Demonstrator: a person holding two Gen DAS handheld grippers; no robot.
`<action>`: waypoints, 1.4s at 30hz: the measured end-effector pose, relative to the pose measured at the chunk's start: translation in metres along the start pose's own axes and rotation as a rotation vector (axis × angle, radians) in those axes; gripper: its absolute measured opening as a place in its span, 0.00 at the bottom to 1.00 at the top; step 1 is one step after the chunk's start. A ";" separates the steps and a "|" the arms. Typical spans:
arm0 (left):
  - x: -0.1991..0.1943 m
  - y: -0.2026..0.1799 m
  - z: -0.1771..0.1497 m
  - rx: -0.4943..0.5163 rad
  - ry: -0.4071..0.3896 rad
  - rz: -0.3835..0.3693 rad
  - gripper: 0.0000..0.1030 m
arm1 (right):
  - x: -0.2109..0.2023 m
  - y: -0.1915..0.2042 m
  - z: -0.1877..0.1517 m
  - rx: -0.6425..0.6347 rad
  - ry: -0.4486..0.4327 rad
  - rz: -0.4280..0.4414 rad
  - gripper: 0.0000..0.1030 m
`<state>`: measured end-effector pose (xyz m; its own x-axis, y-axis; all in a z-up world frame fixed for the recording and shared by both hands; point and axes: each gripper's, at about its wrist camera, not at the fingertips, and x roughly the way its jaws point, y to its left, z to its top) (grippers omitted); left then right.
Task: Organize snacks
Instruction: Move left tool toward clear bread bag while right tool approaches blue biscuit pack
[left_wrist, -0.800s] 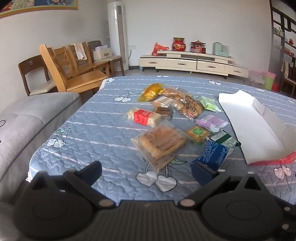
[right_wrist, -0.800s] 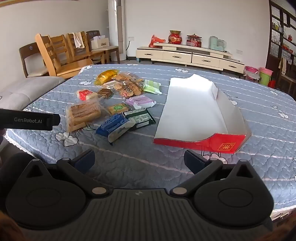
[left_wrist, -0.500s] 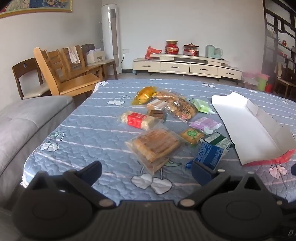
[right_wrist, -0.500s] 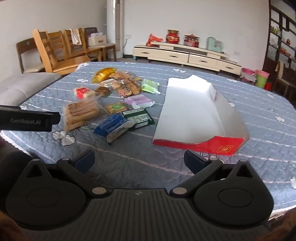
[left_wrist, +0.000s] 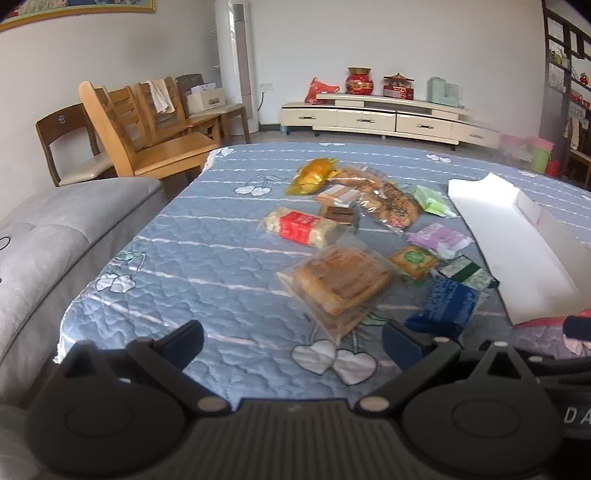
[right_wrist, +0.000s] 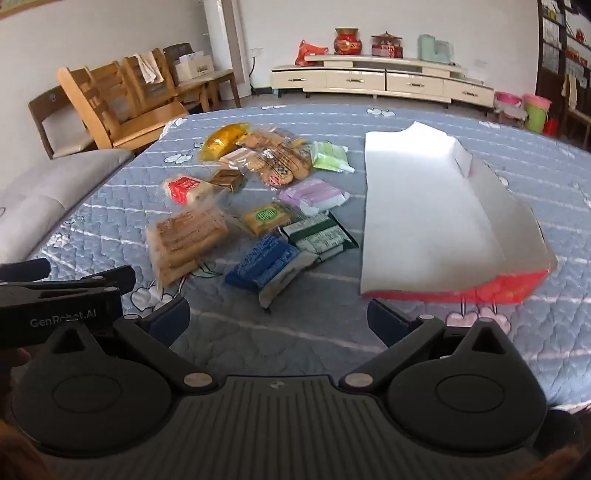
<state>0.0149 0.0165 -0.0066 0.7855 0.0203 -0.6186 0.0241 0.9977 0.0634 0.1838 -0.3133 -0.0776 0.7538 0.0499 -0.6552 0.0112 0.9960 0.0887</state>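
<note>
Both tools, left (left_wrist: 291, 338) and right (right_wrist: 277, 316), hung wide open, empty, above the table (right_wrist: 517, 155). Snacks (right_wrist: 258, 206) lay clustered beside the white tray (right_wrist: 424, 221). Only the right view showed the tray's red front.

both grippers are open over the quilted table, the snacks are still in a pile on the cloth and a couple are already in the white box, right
Not quite: the white box holds nothing. The right wrist view shows its whole inside bare. All the snacks, such as the blue packet and the clear pastry pack, still lie on the quilted cloth beside it. Both the left gripper and the right gripper are open, as you said.
</note>
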 end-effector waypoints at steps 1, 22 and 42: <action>0.001 0.002 0.000 -0.002 0.001 0.003 0.99 | 0.002 0.003 0.001 -0.011 -0.007 -0.011 1.00; 0.024 0.004 0.013 0.060 0.019 -0.062 0.99 | 0.010 -0.001 0.002 0.091 0.035 -0.047 1.00; 0.046 0.002 0.021 0.122 0.037 -0.098 0.99 | 0.024 0.007 0.007 0.091 0.068 -0.045 1.00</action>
<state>0.0640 0.0182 -0.0187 0.7527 -0.0720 -0.6544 0.1761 0.9798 0.0948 0.2062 -0.3059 -0.0877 0.7048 0.0136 -0.7093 0.1061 0.9866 0.1243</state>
